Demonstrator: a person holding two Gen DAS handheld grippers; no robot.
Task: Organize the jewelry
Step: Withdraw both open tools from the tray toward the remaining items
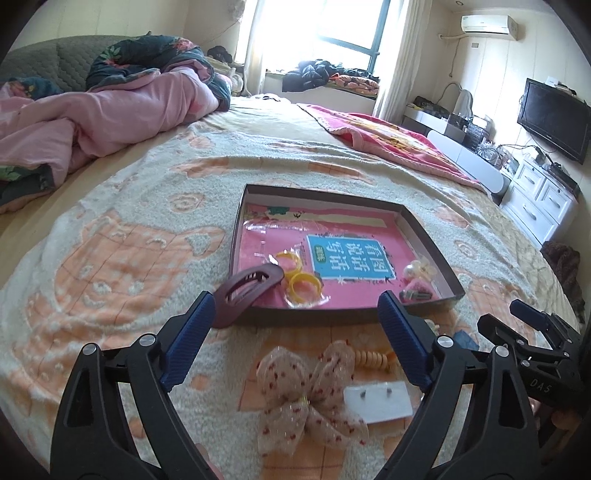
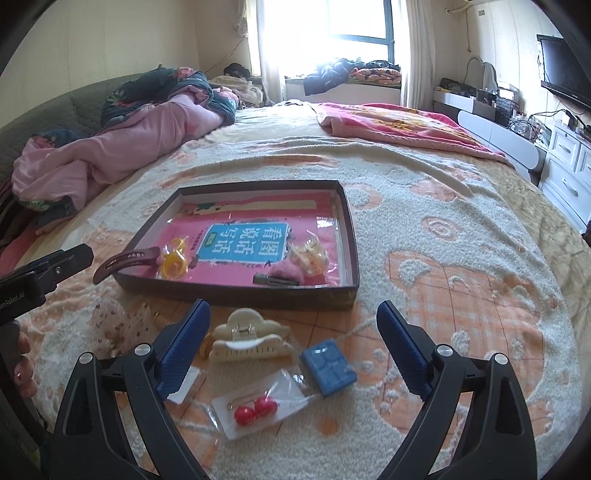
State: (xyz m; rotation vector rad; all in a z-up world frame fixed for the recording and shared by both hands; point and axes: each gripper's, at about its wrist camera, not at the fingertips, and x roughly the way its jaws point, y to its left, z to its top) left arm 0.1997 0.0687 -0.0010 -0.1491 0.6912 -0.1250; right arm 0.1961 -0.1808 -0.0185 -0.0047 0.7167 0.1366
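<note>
Left wrist view shows the left tongs (image 1: pixel 295 314) spread apart and empty over the polka-dot bow (image 1: pixel 308 395) on the bed; the right tongs (image 2: pixel 293 325) gape too, above the cream claw clip (image 2: pixel 249 339). Grip the bow's knot, then lift clear over the tray (image 1: pixel 424 240) wall.

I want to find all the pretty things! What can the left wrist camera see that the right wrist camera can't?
Only the left wrist view shows the spotted fabric bow clearly, plus the air conditioner.

Only the right wrist view shows the cream hair clip, the blue box and the red earrings.

Both show the tray, the yellow rings and the maroon clip hanging over its rim.
</note>
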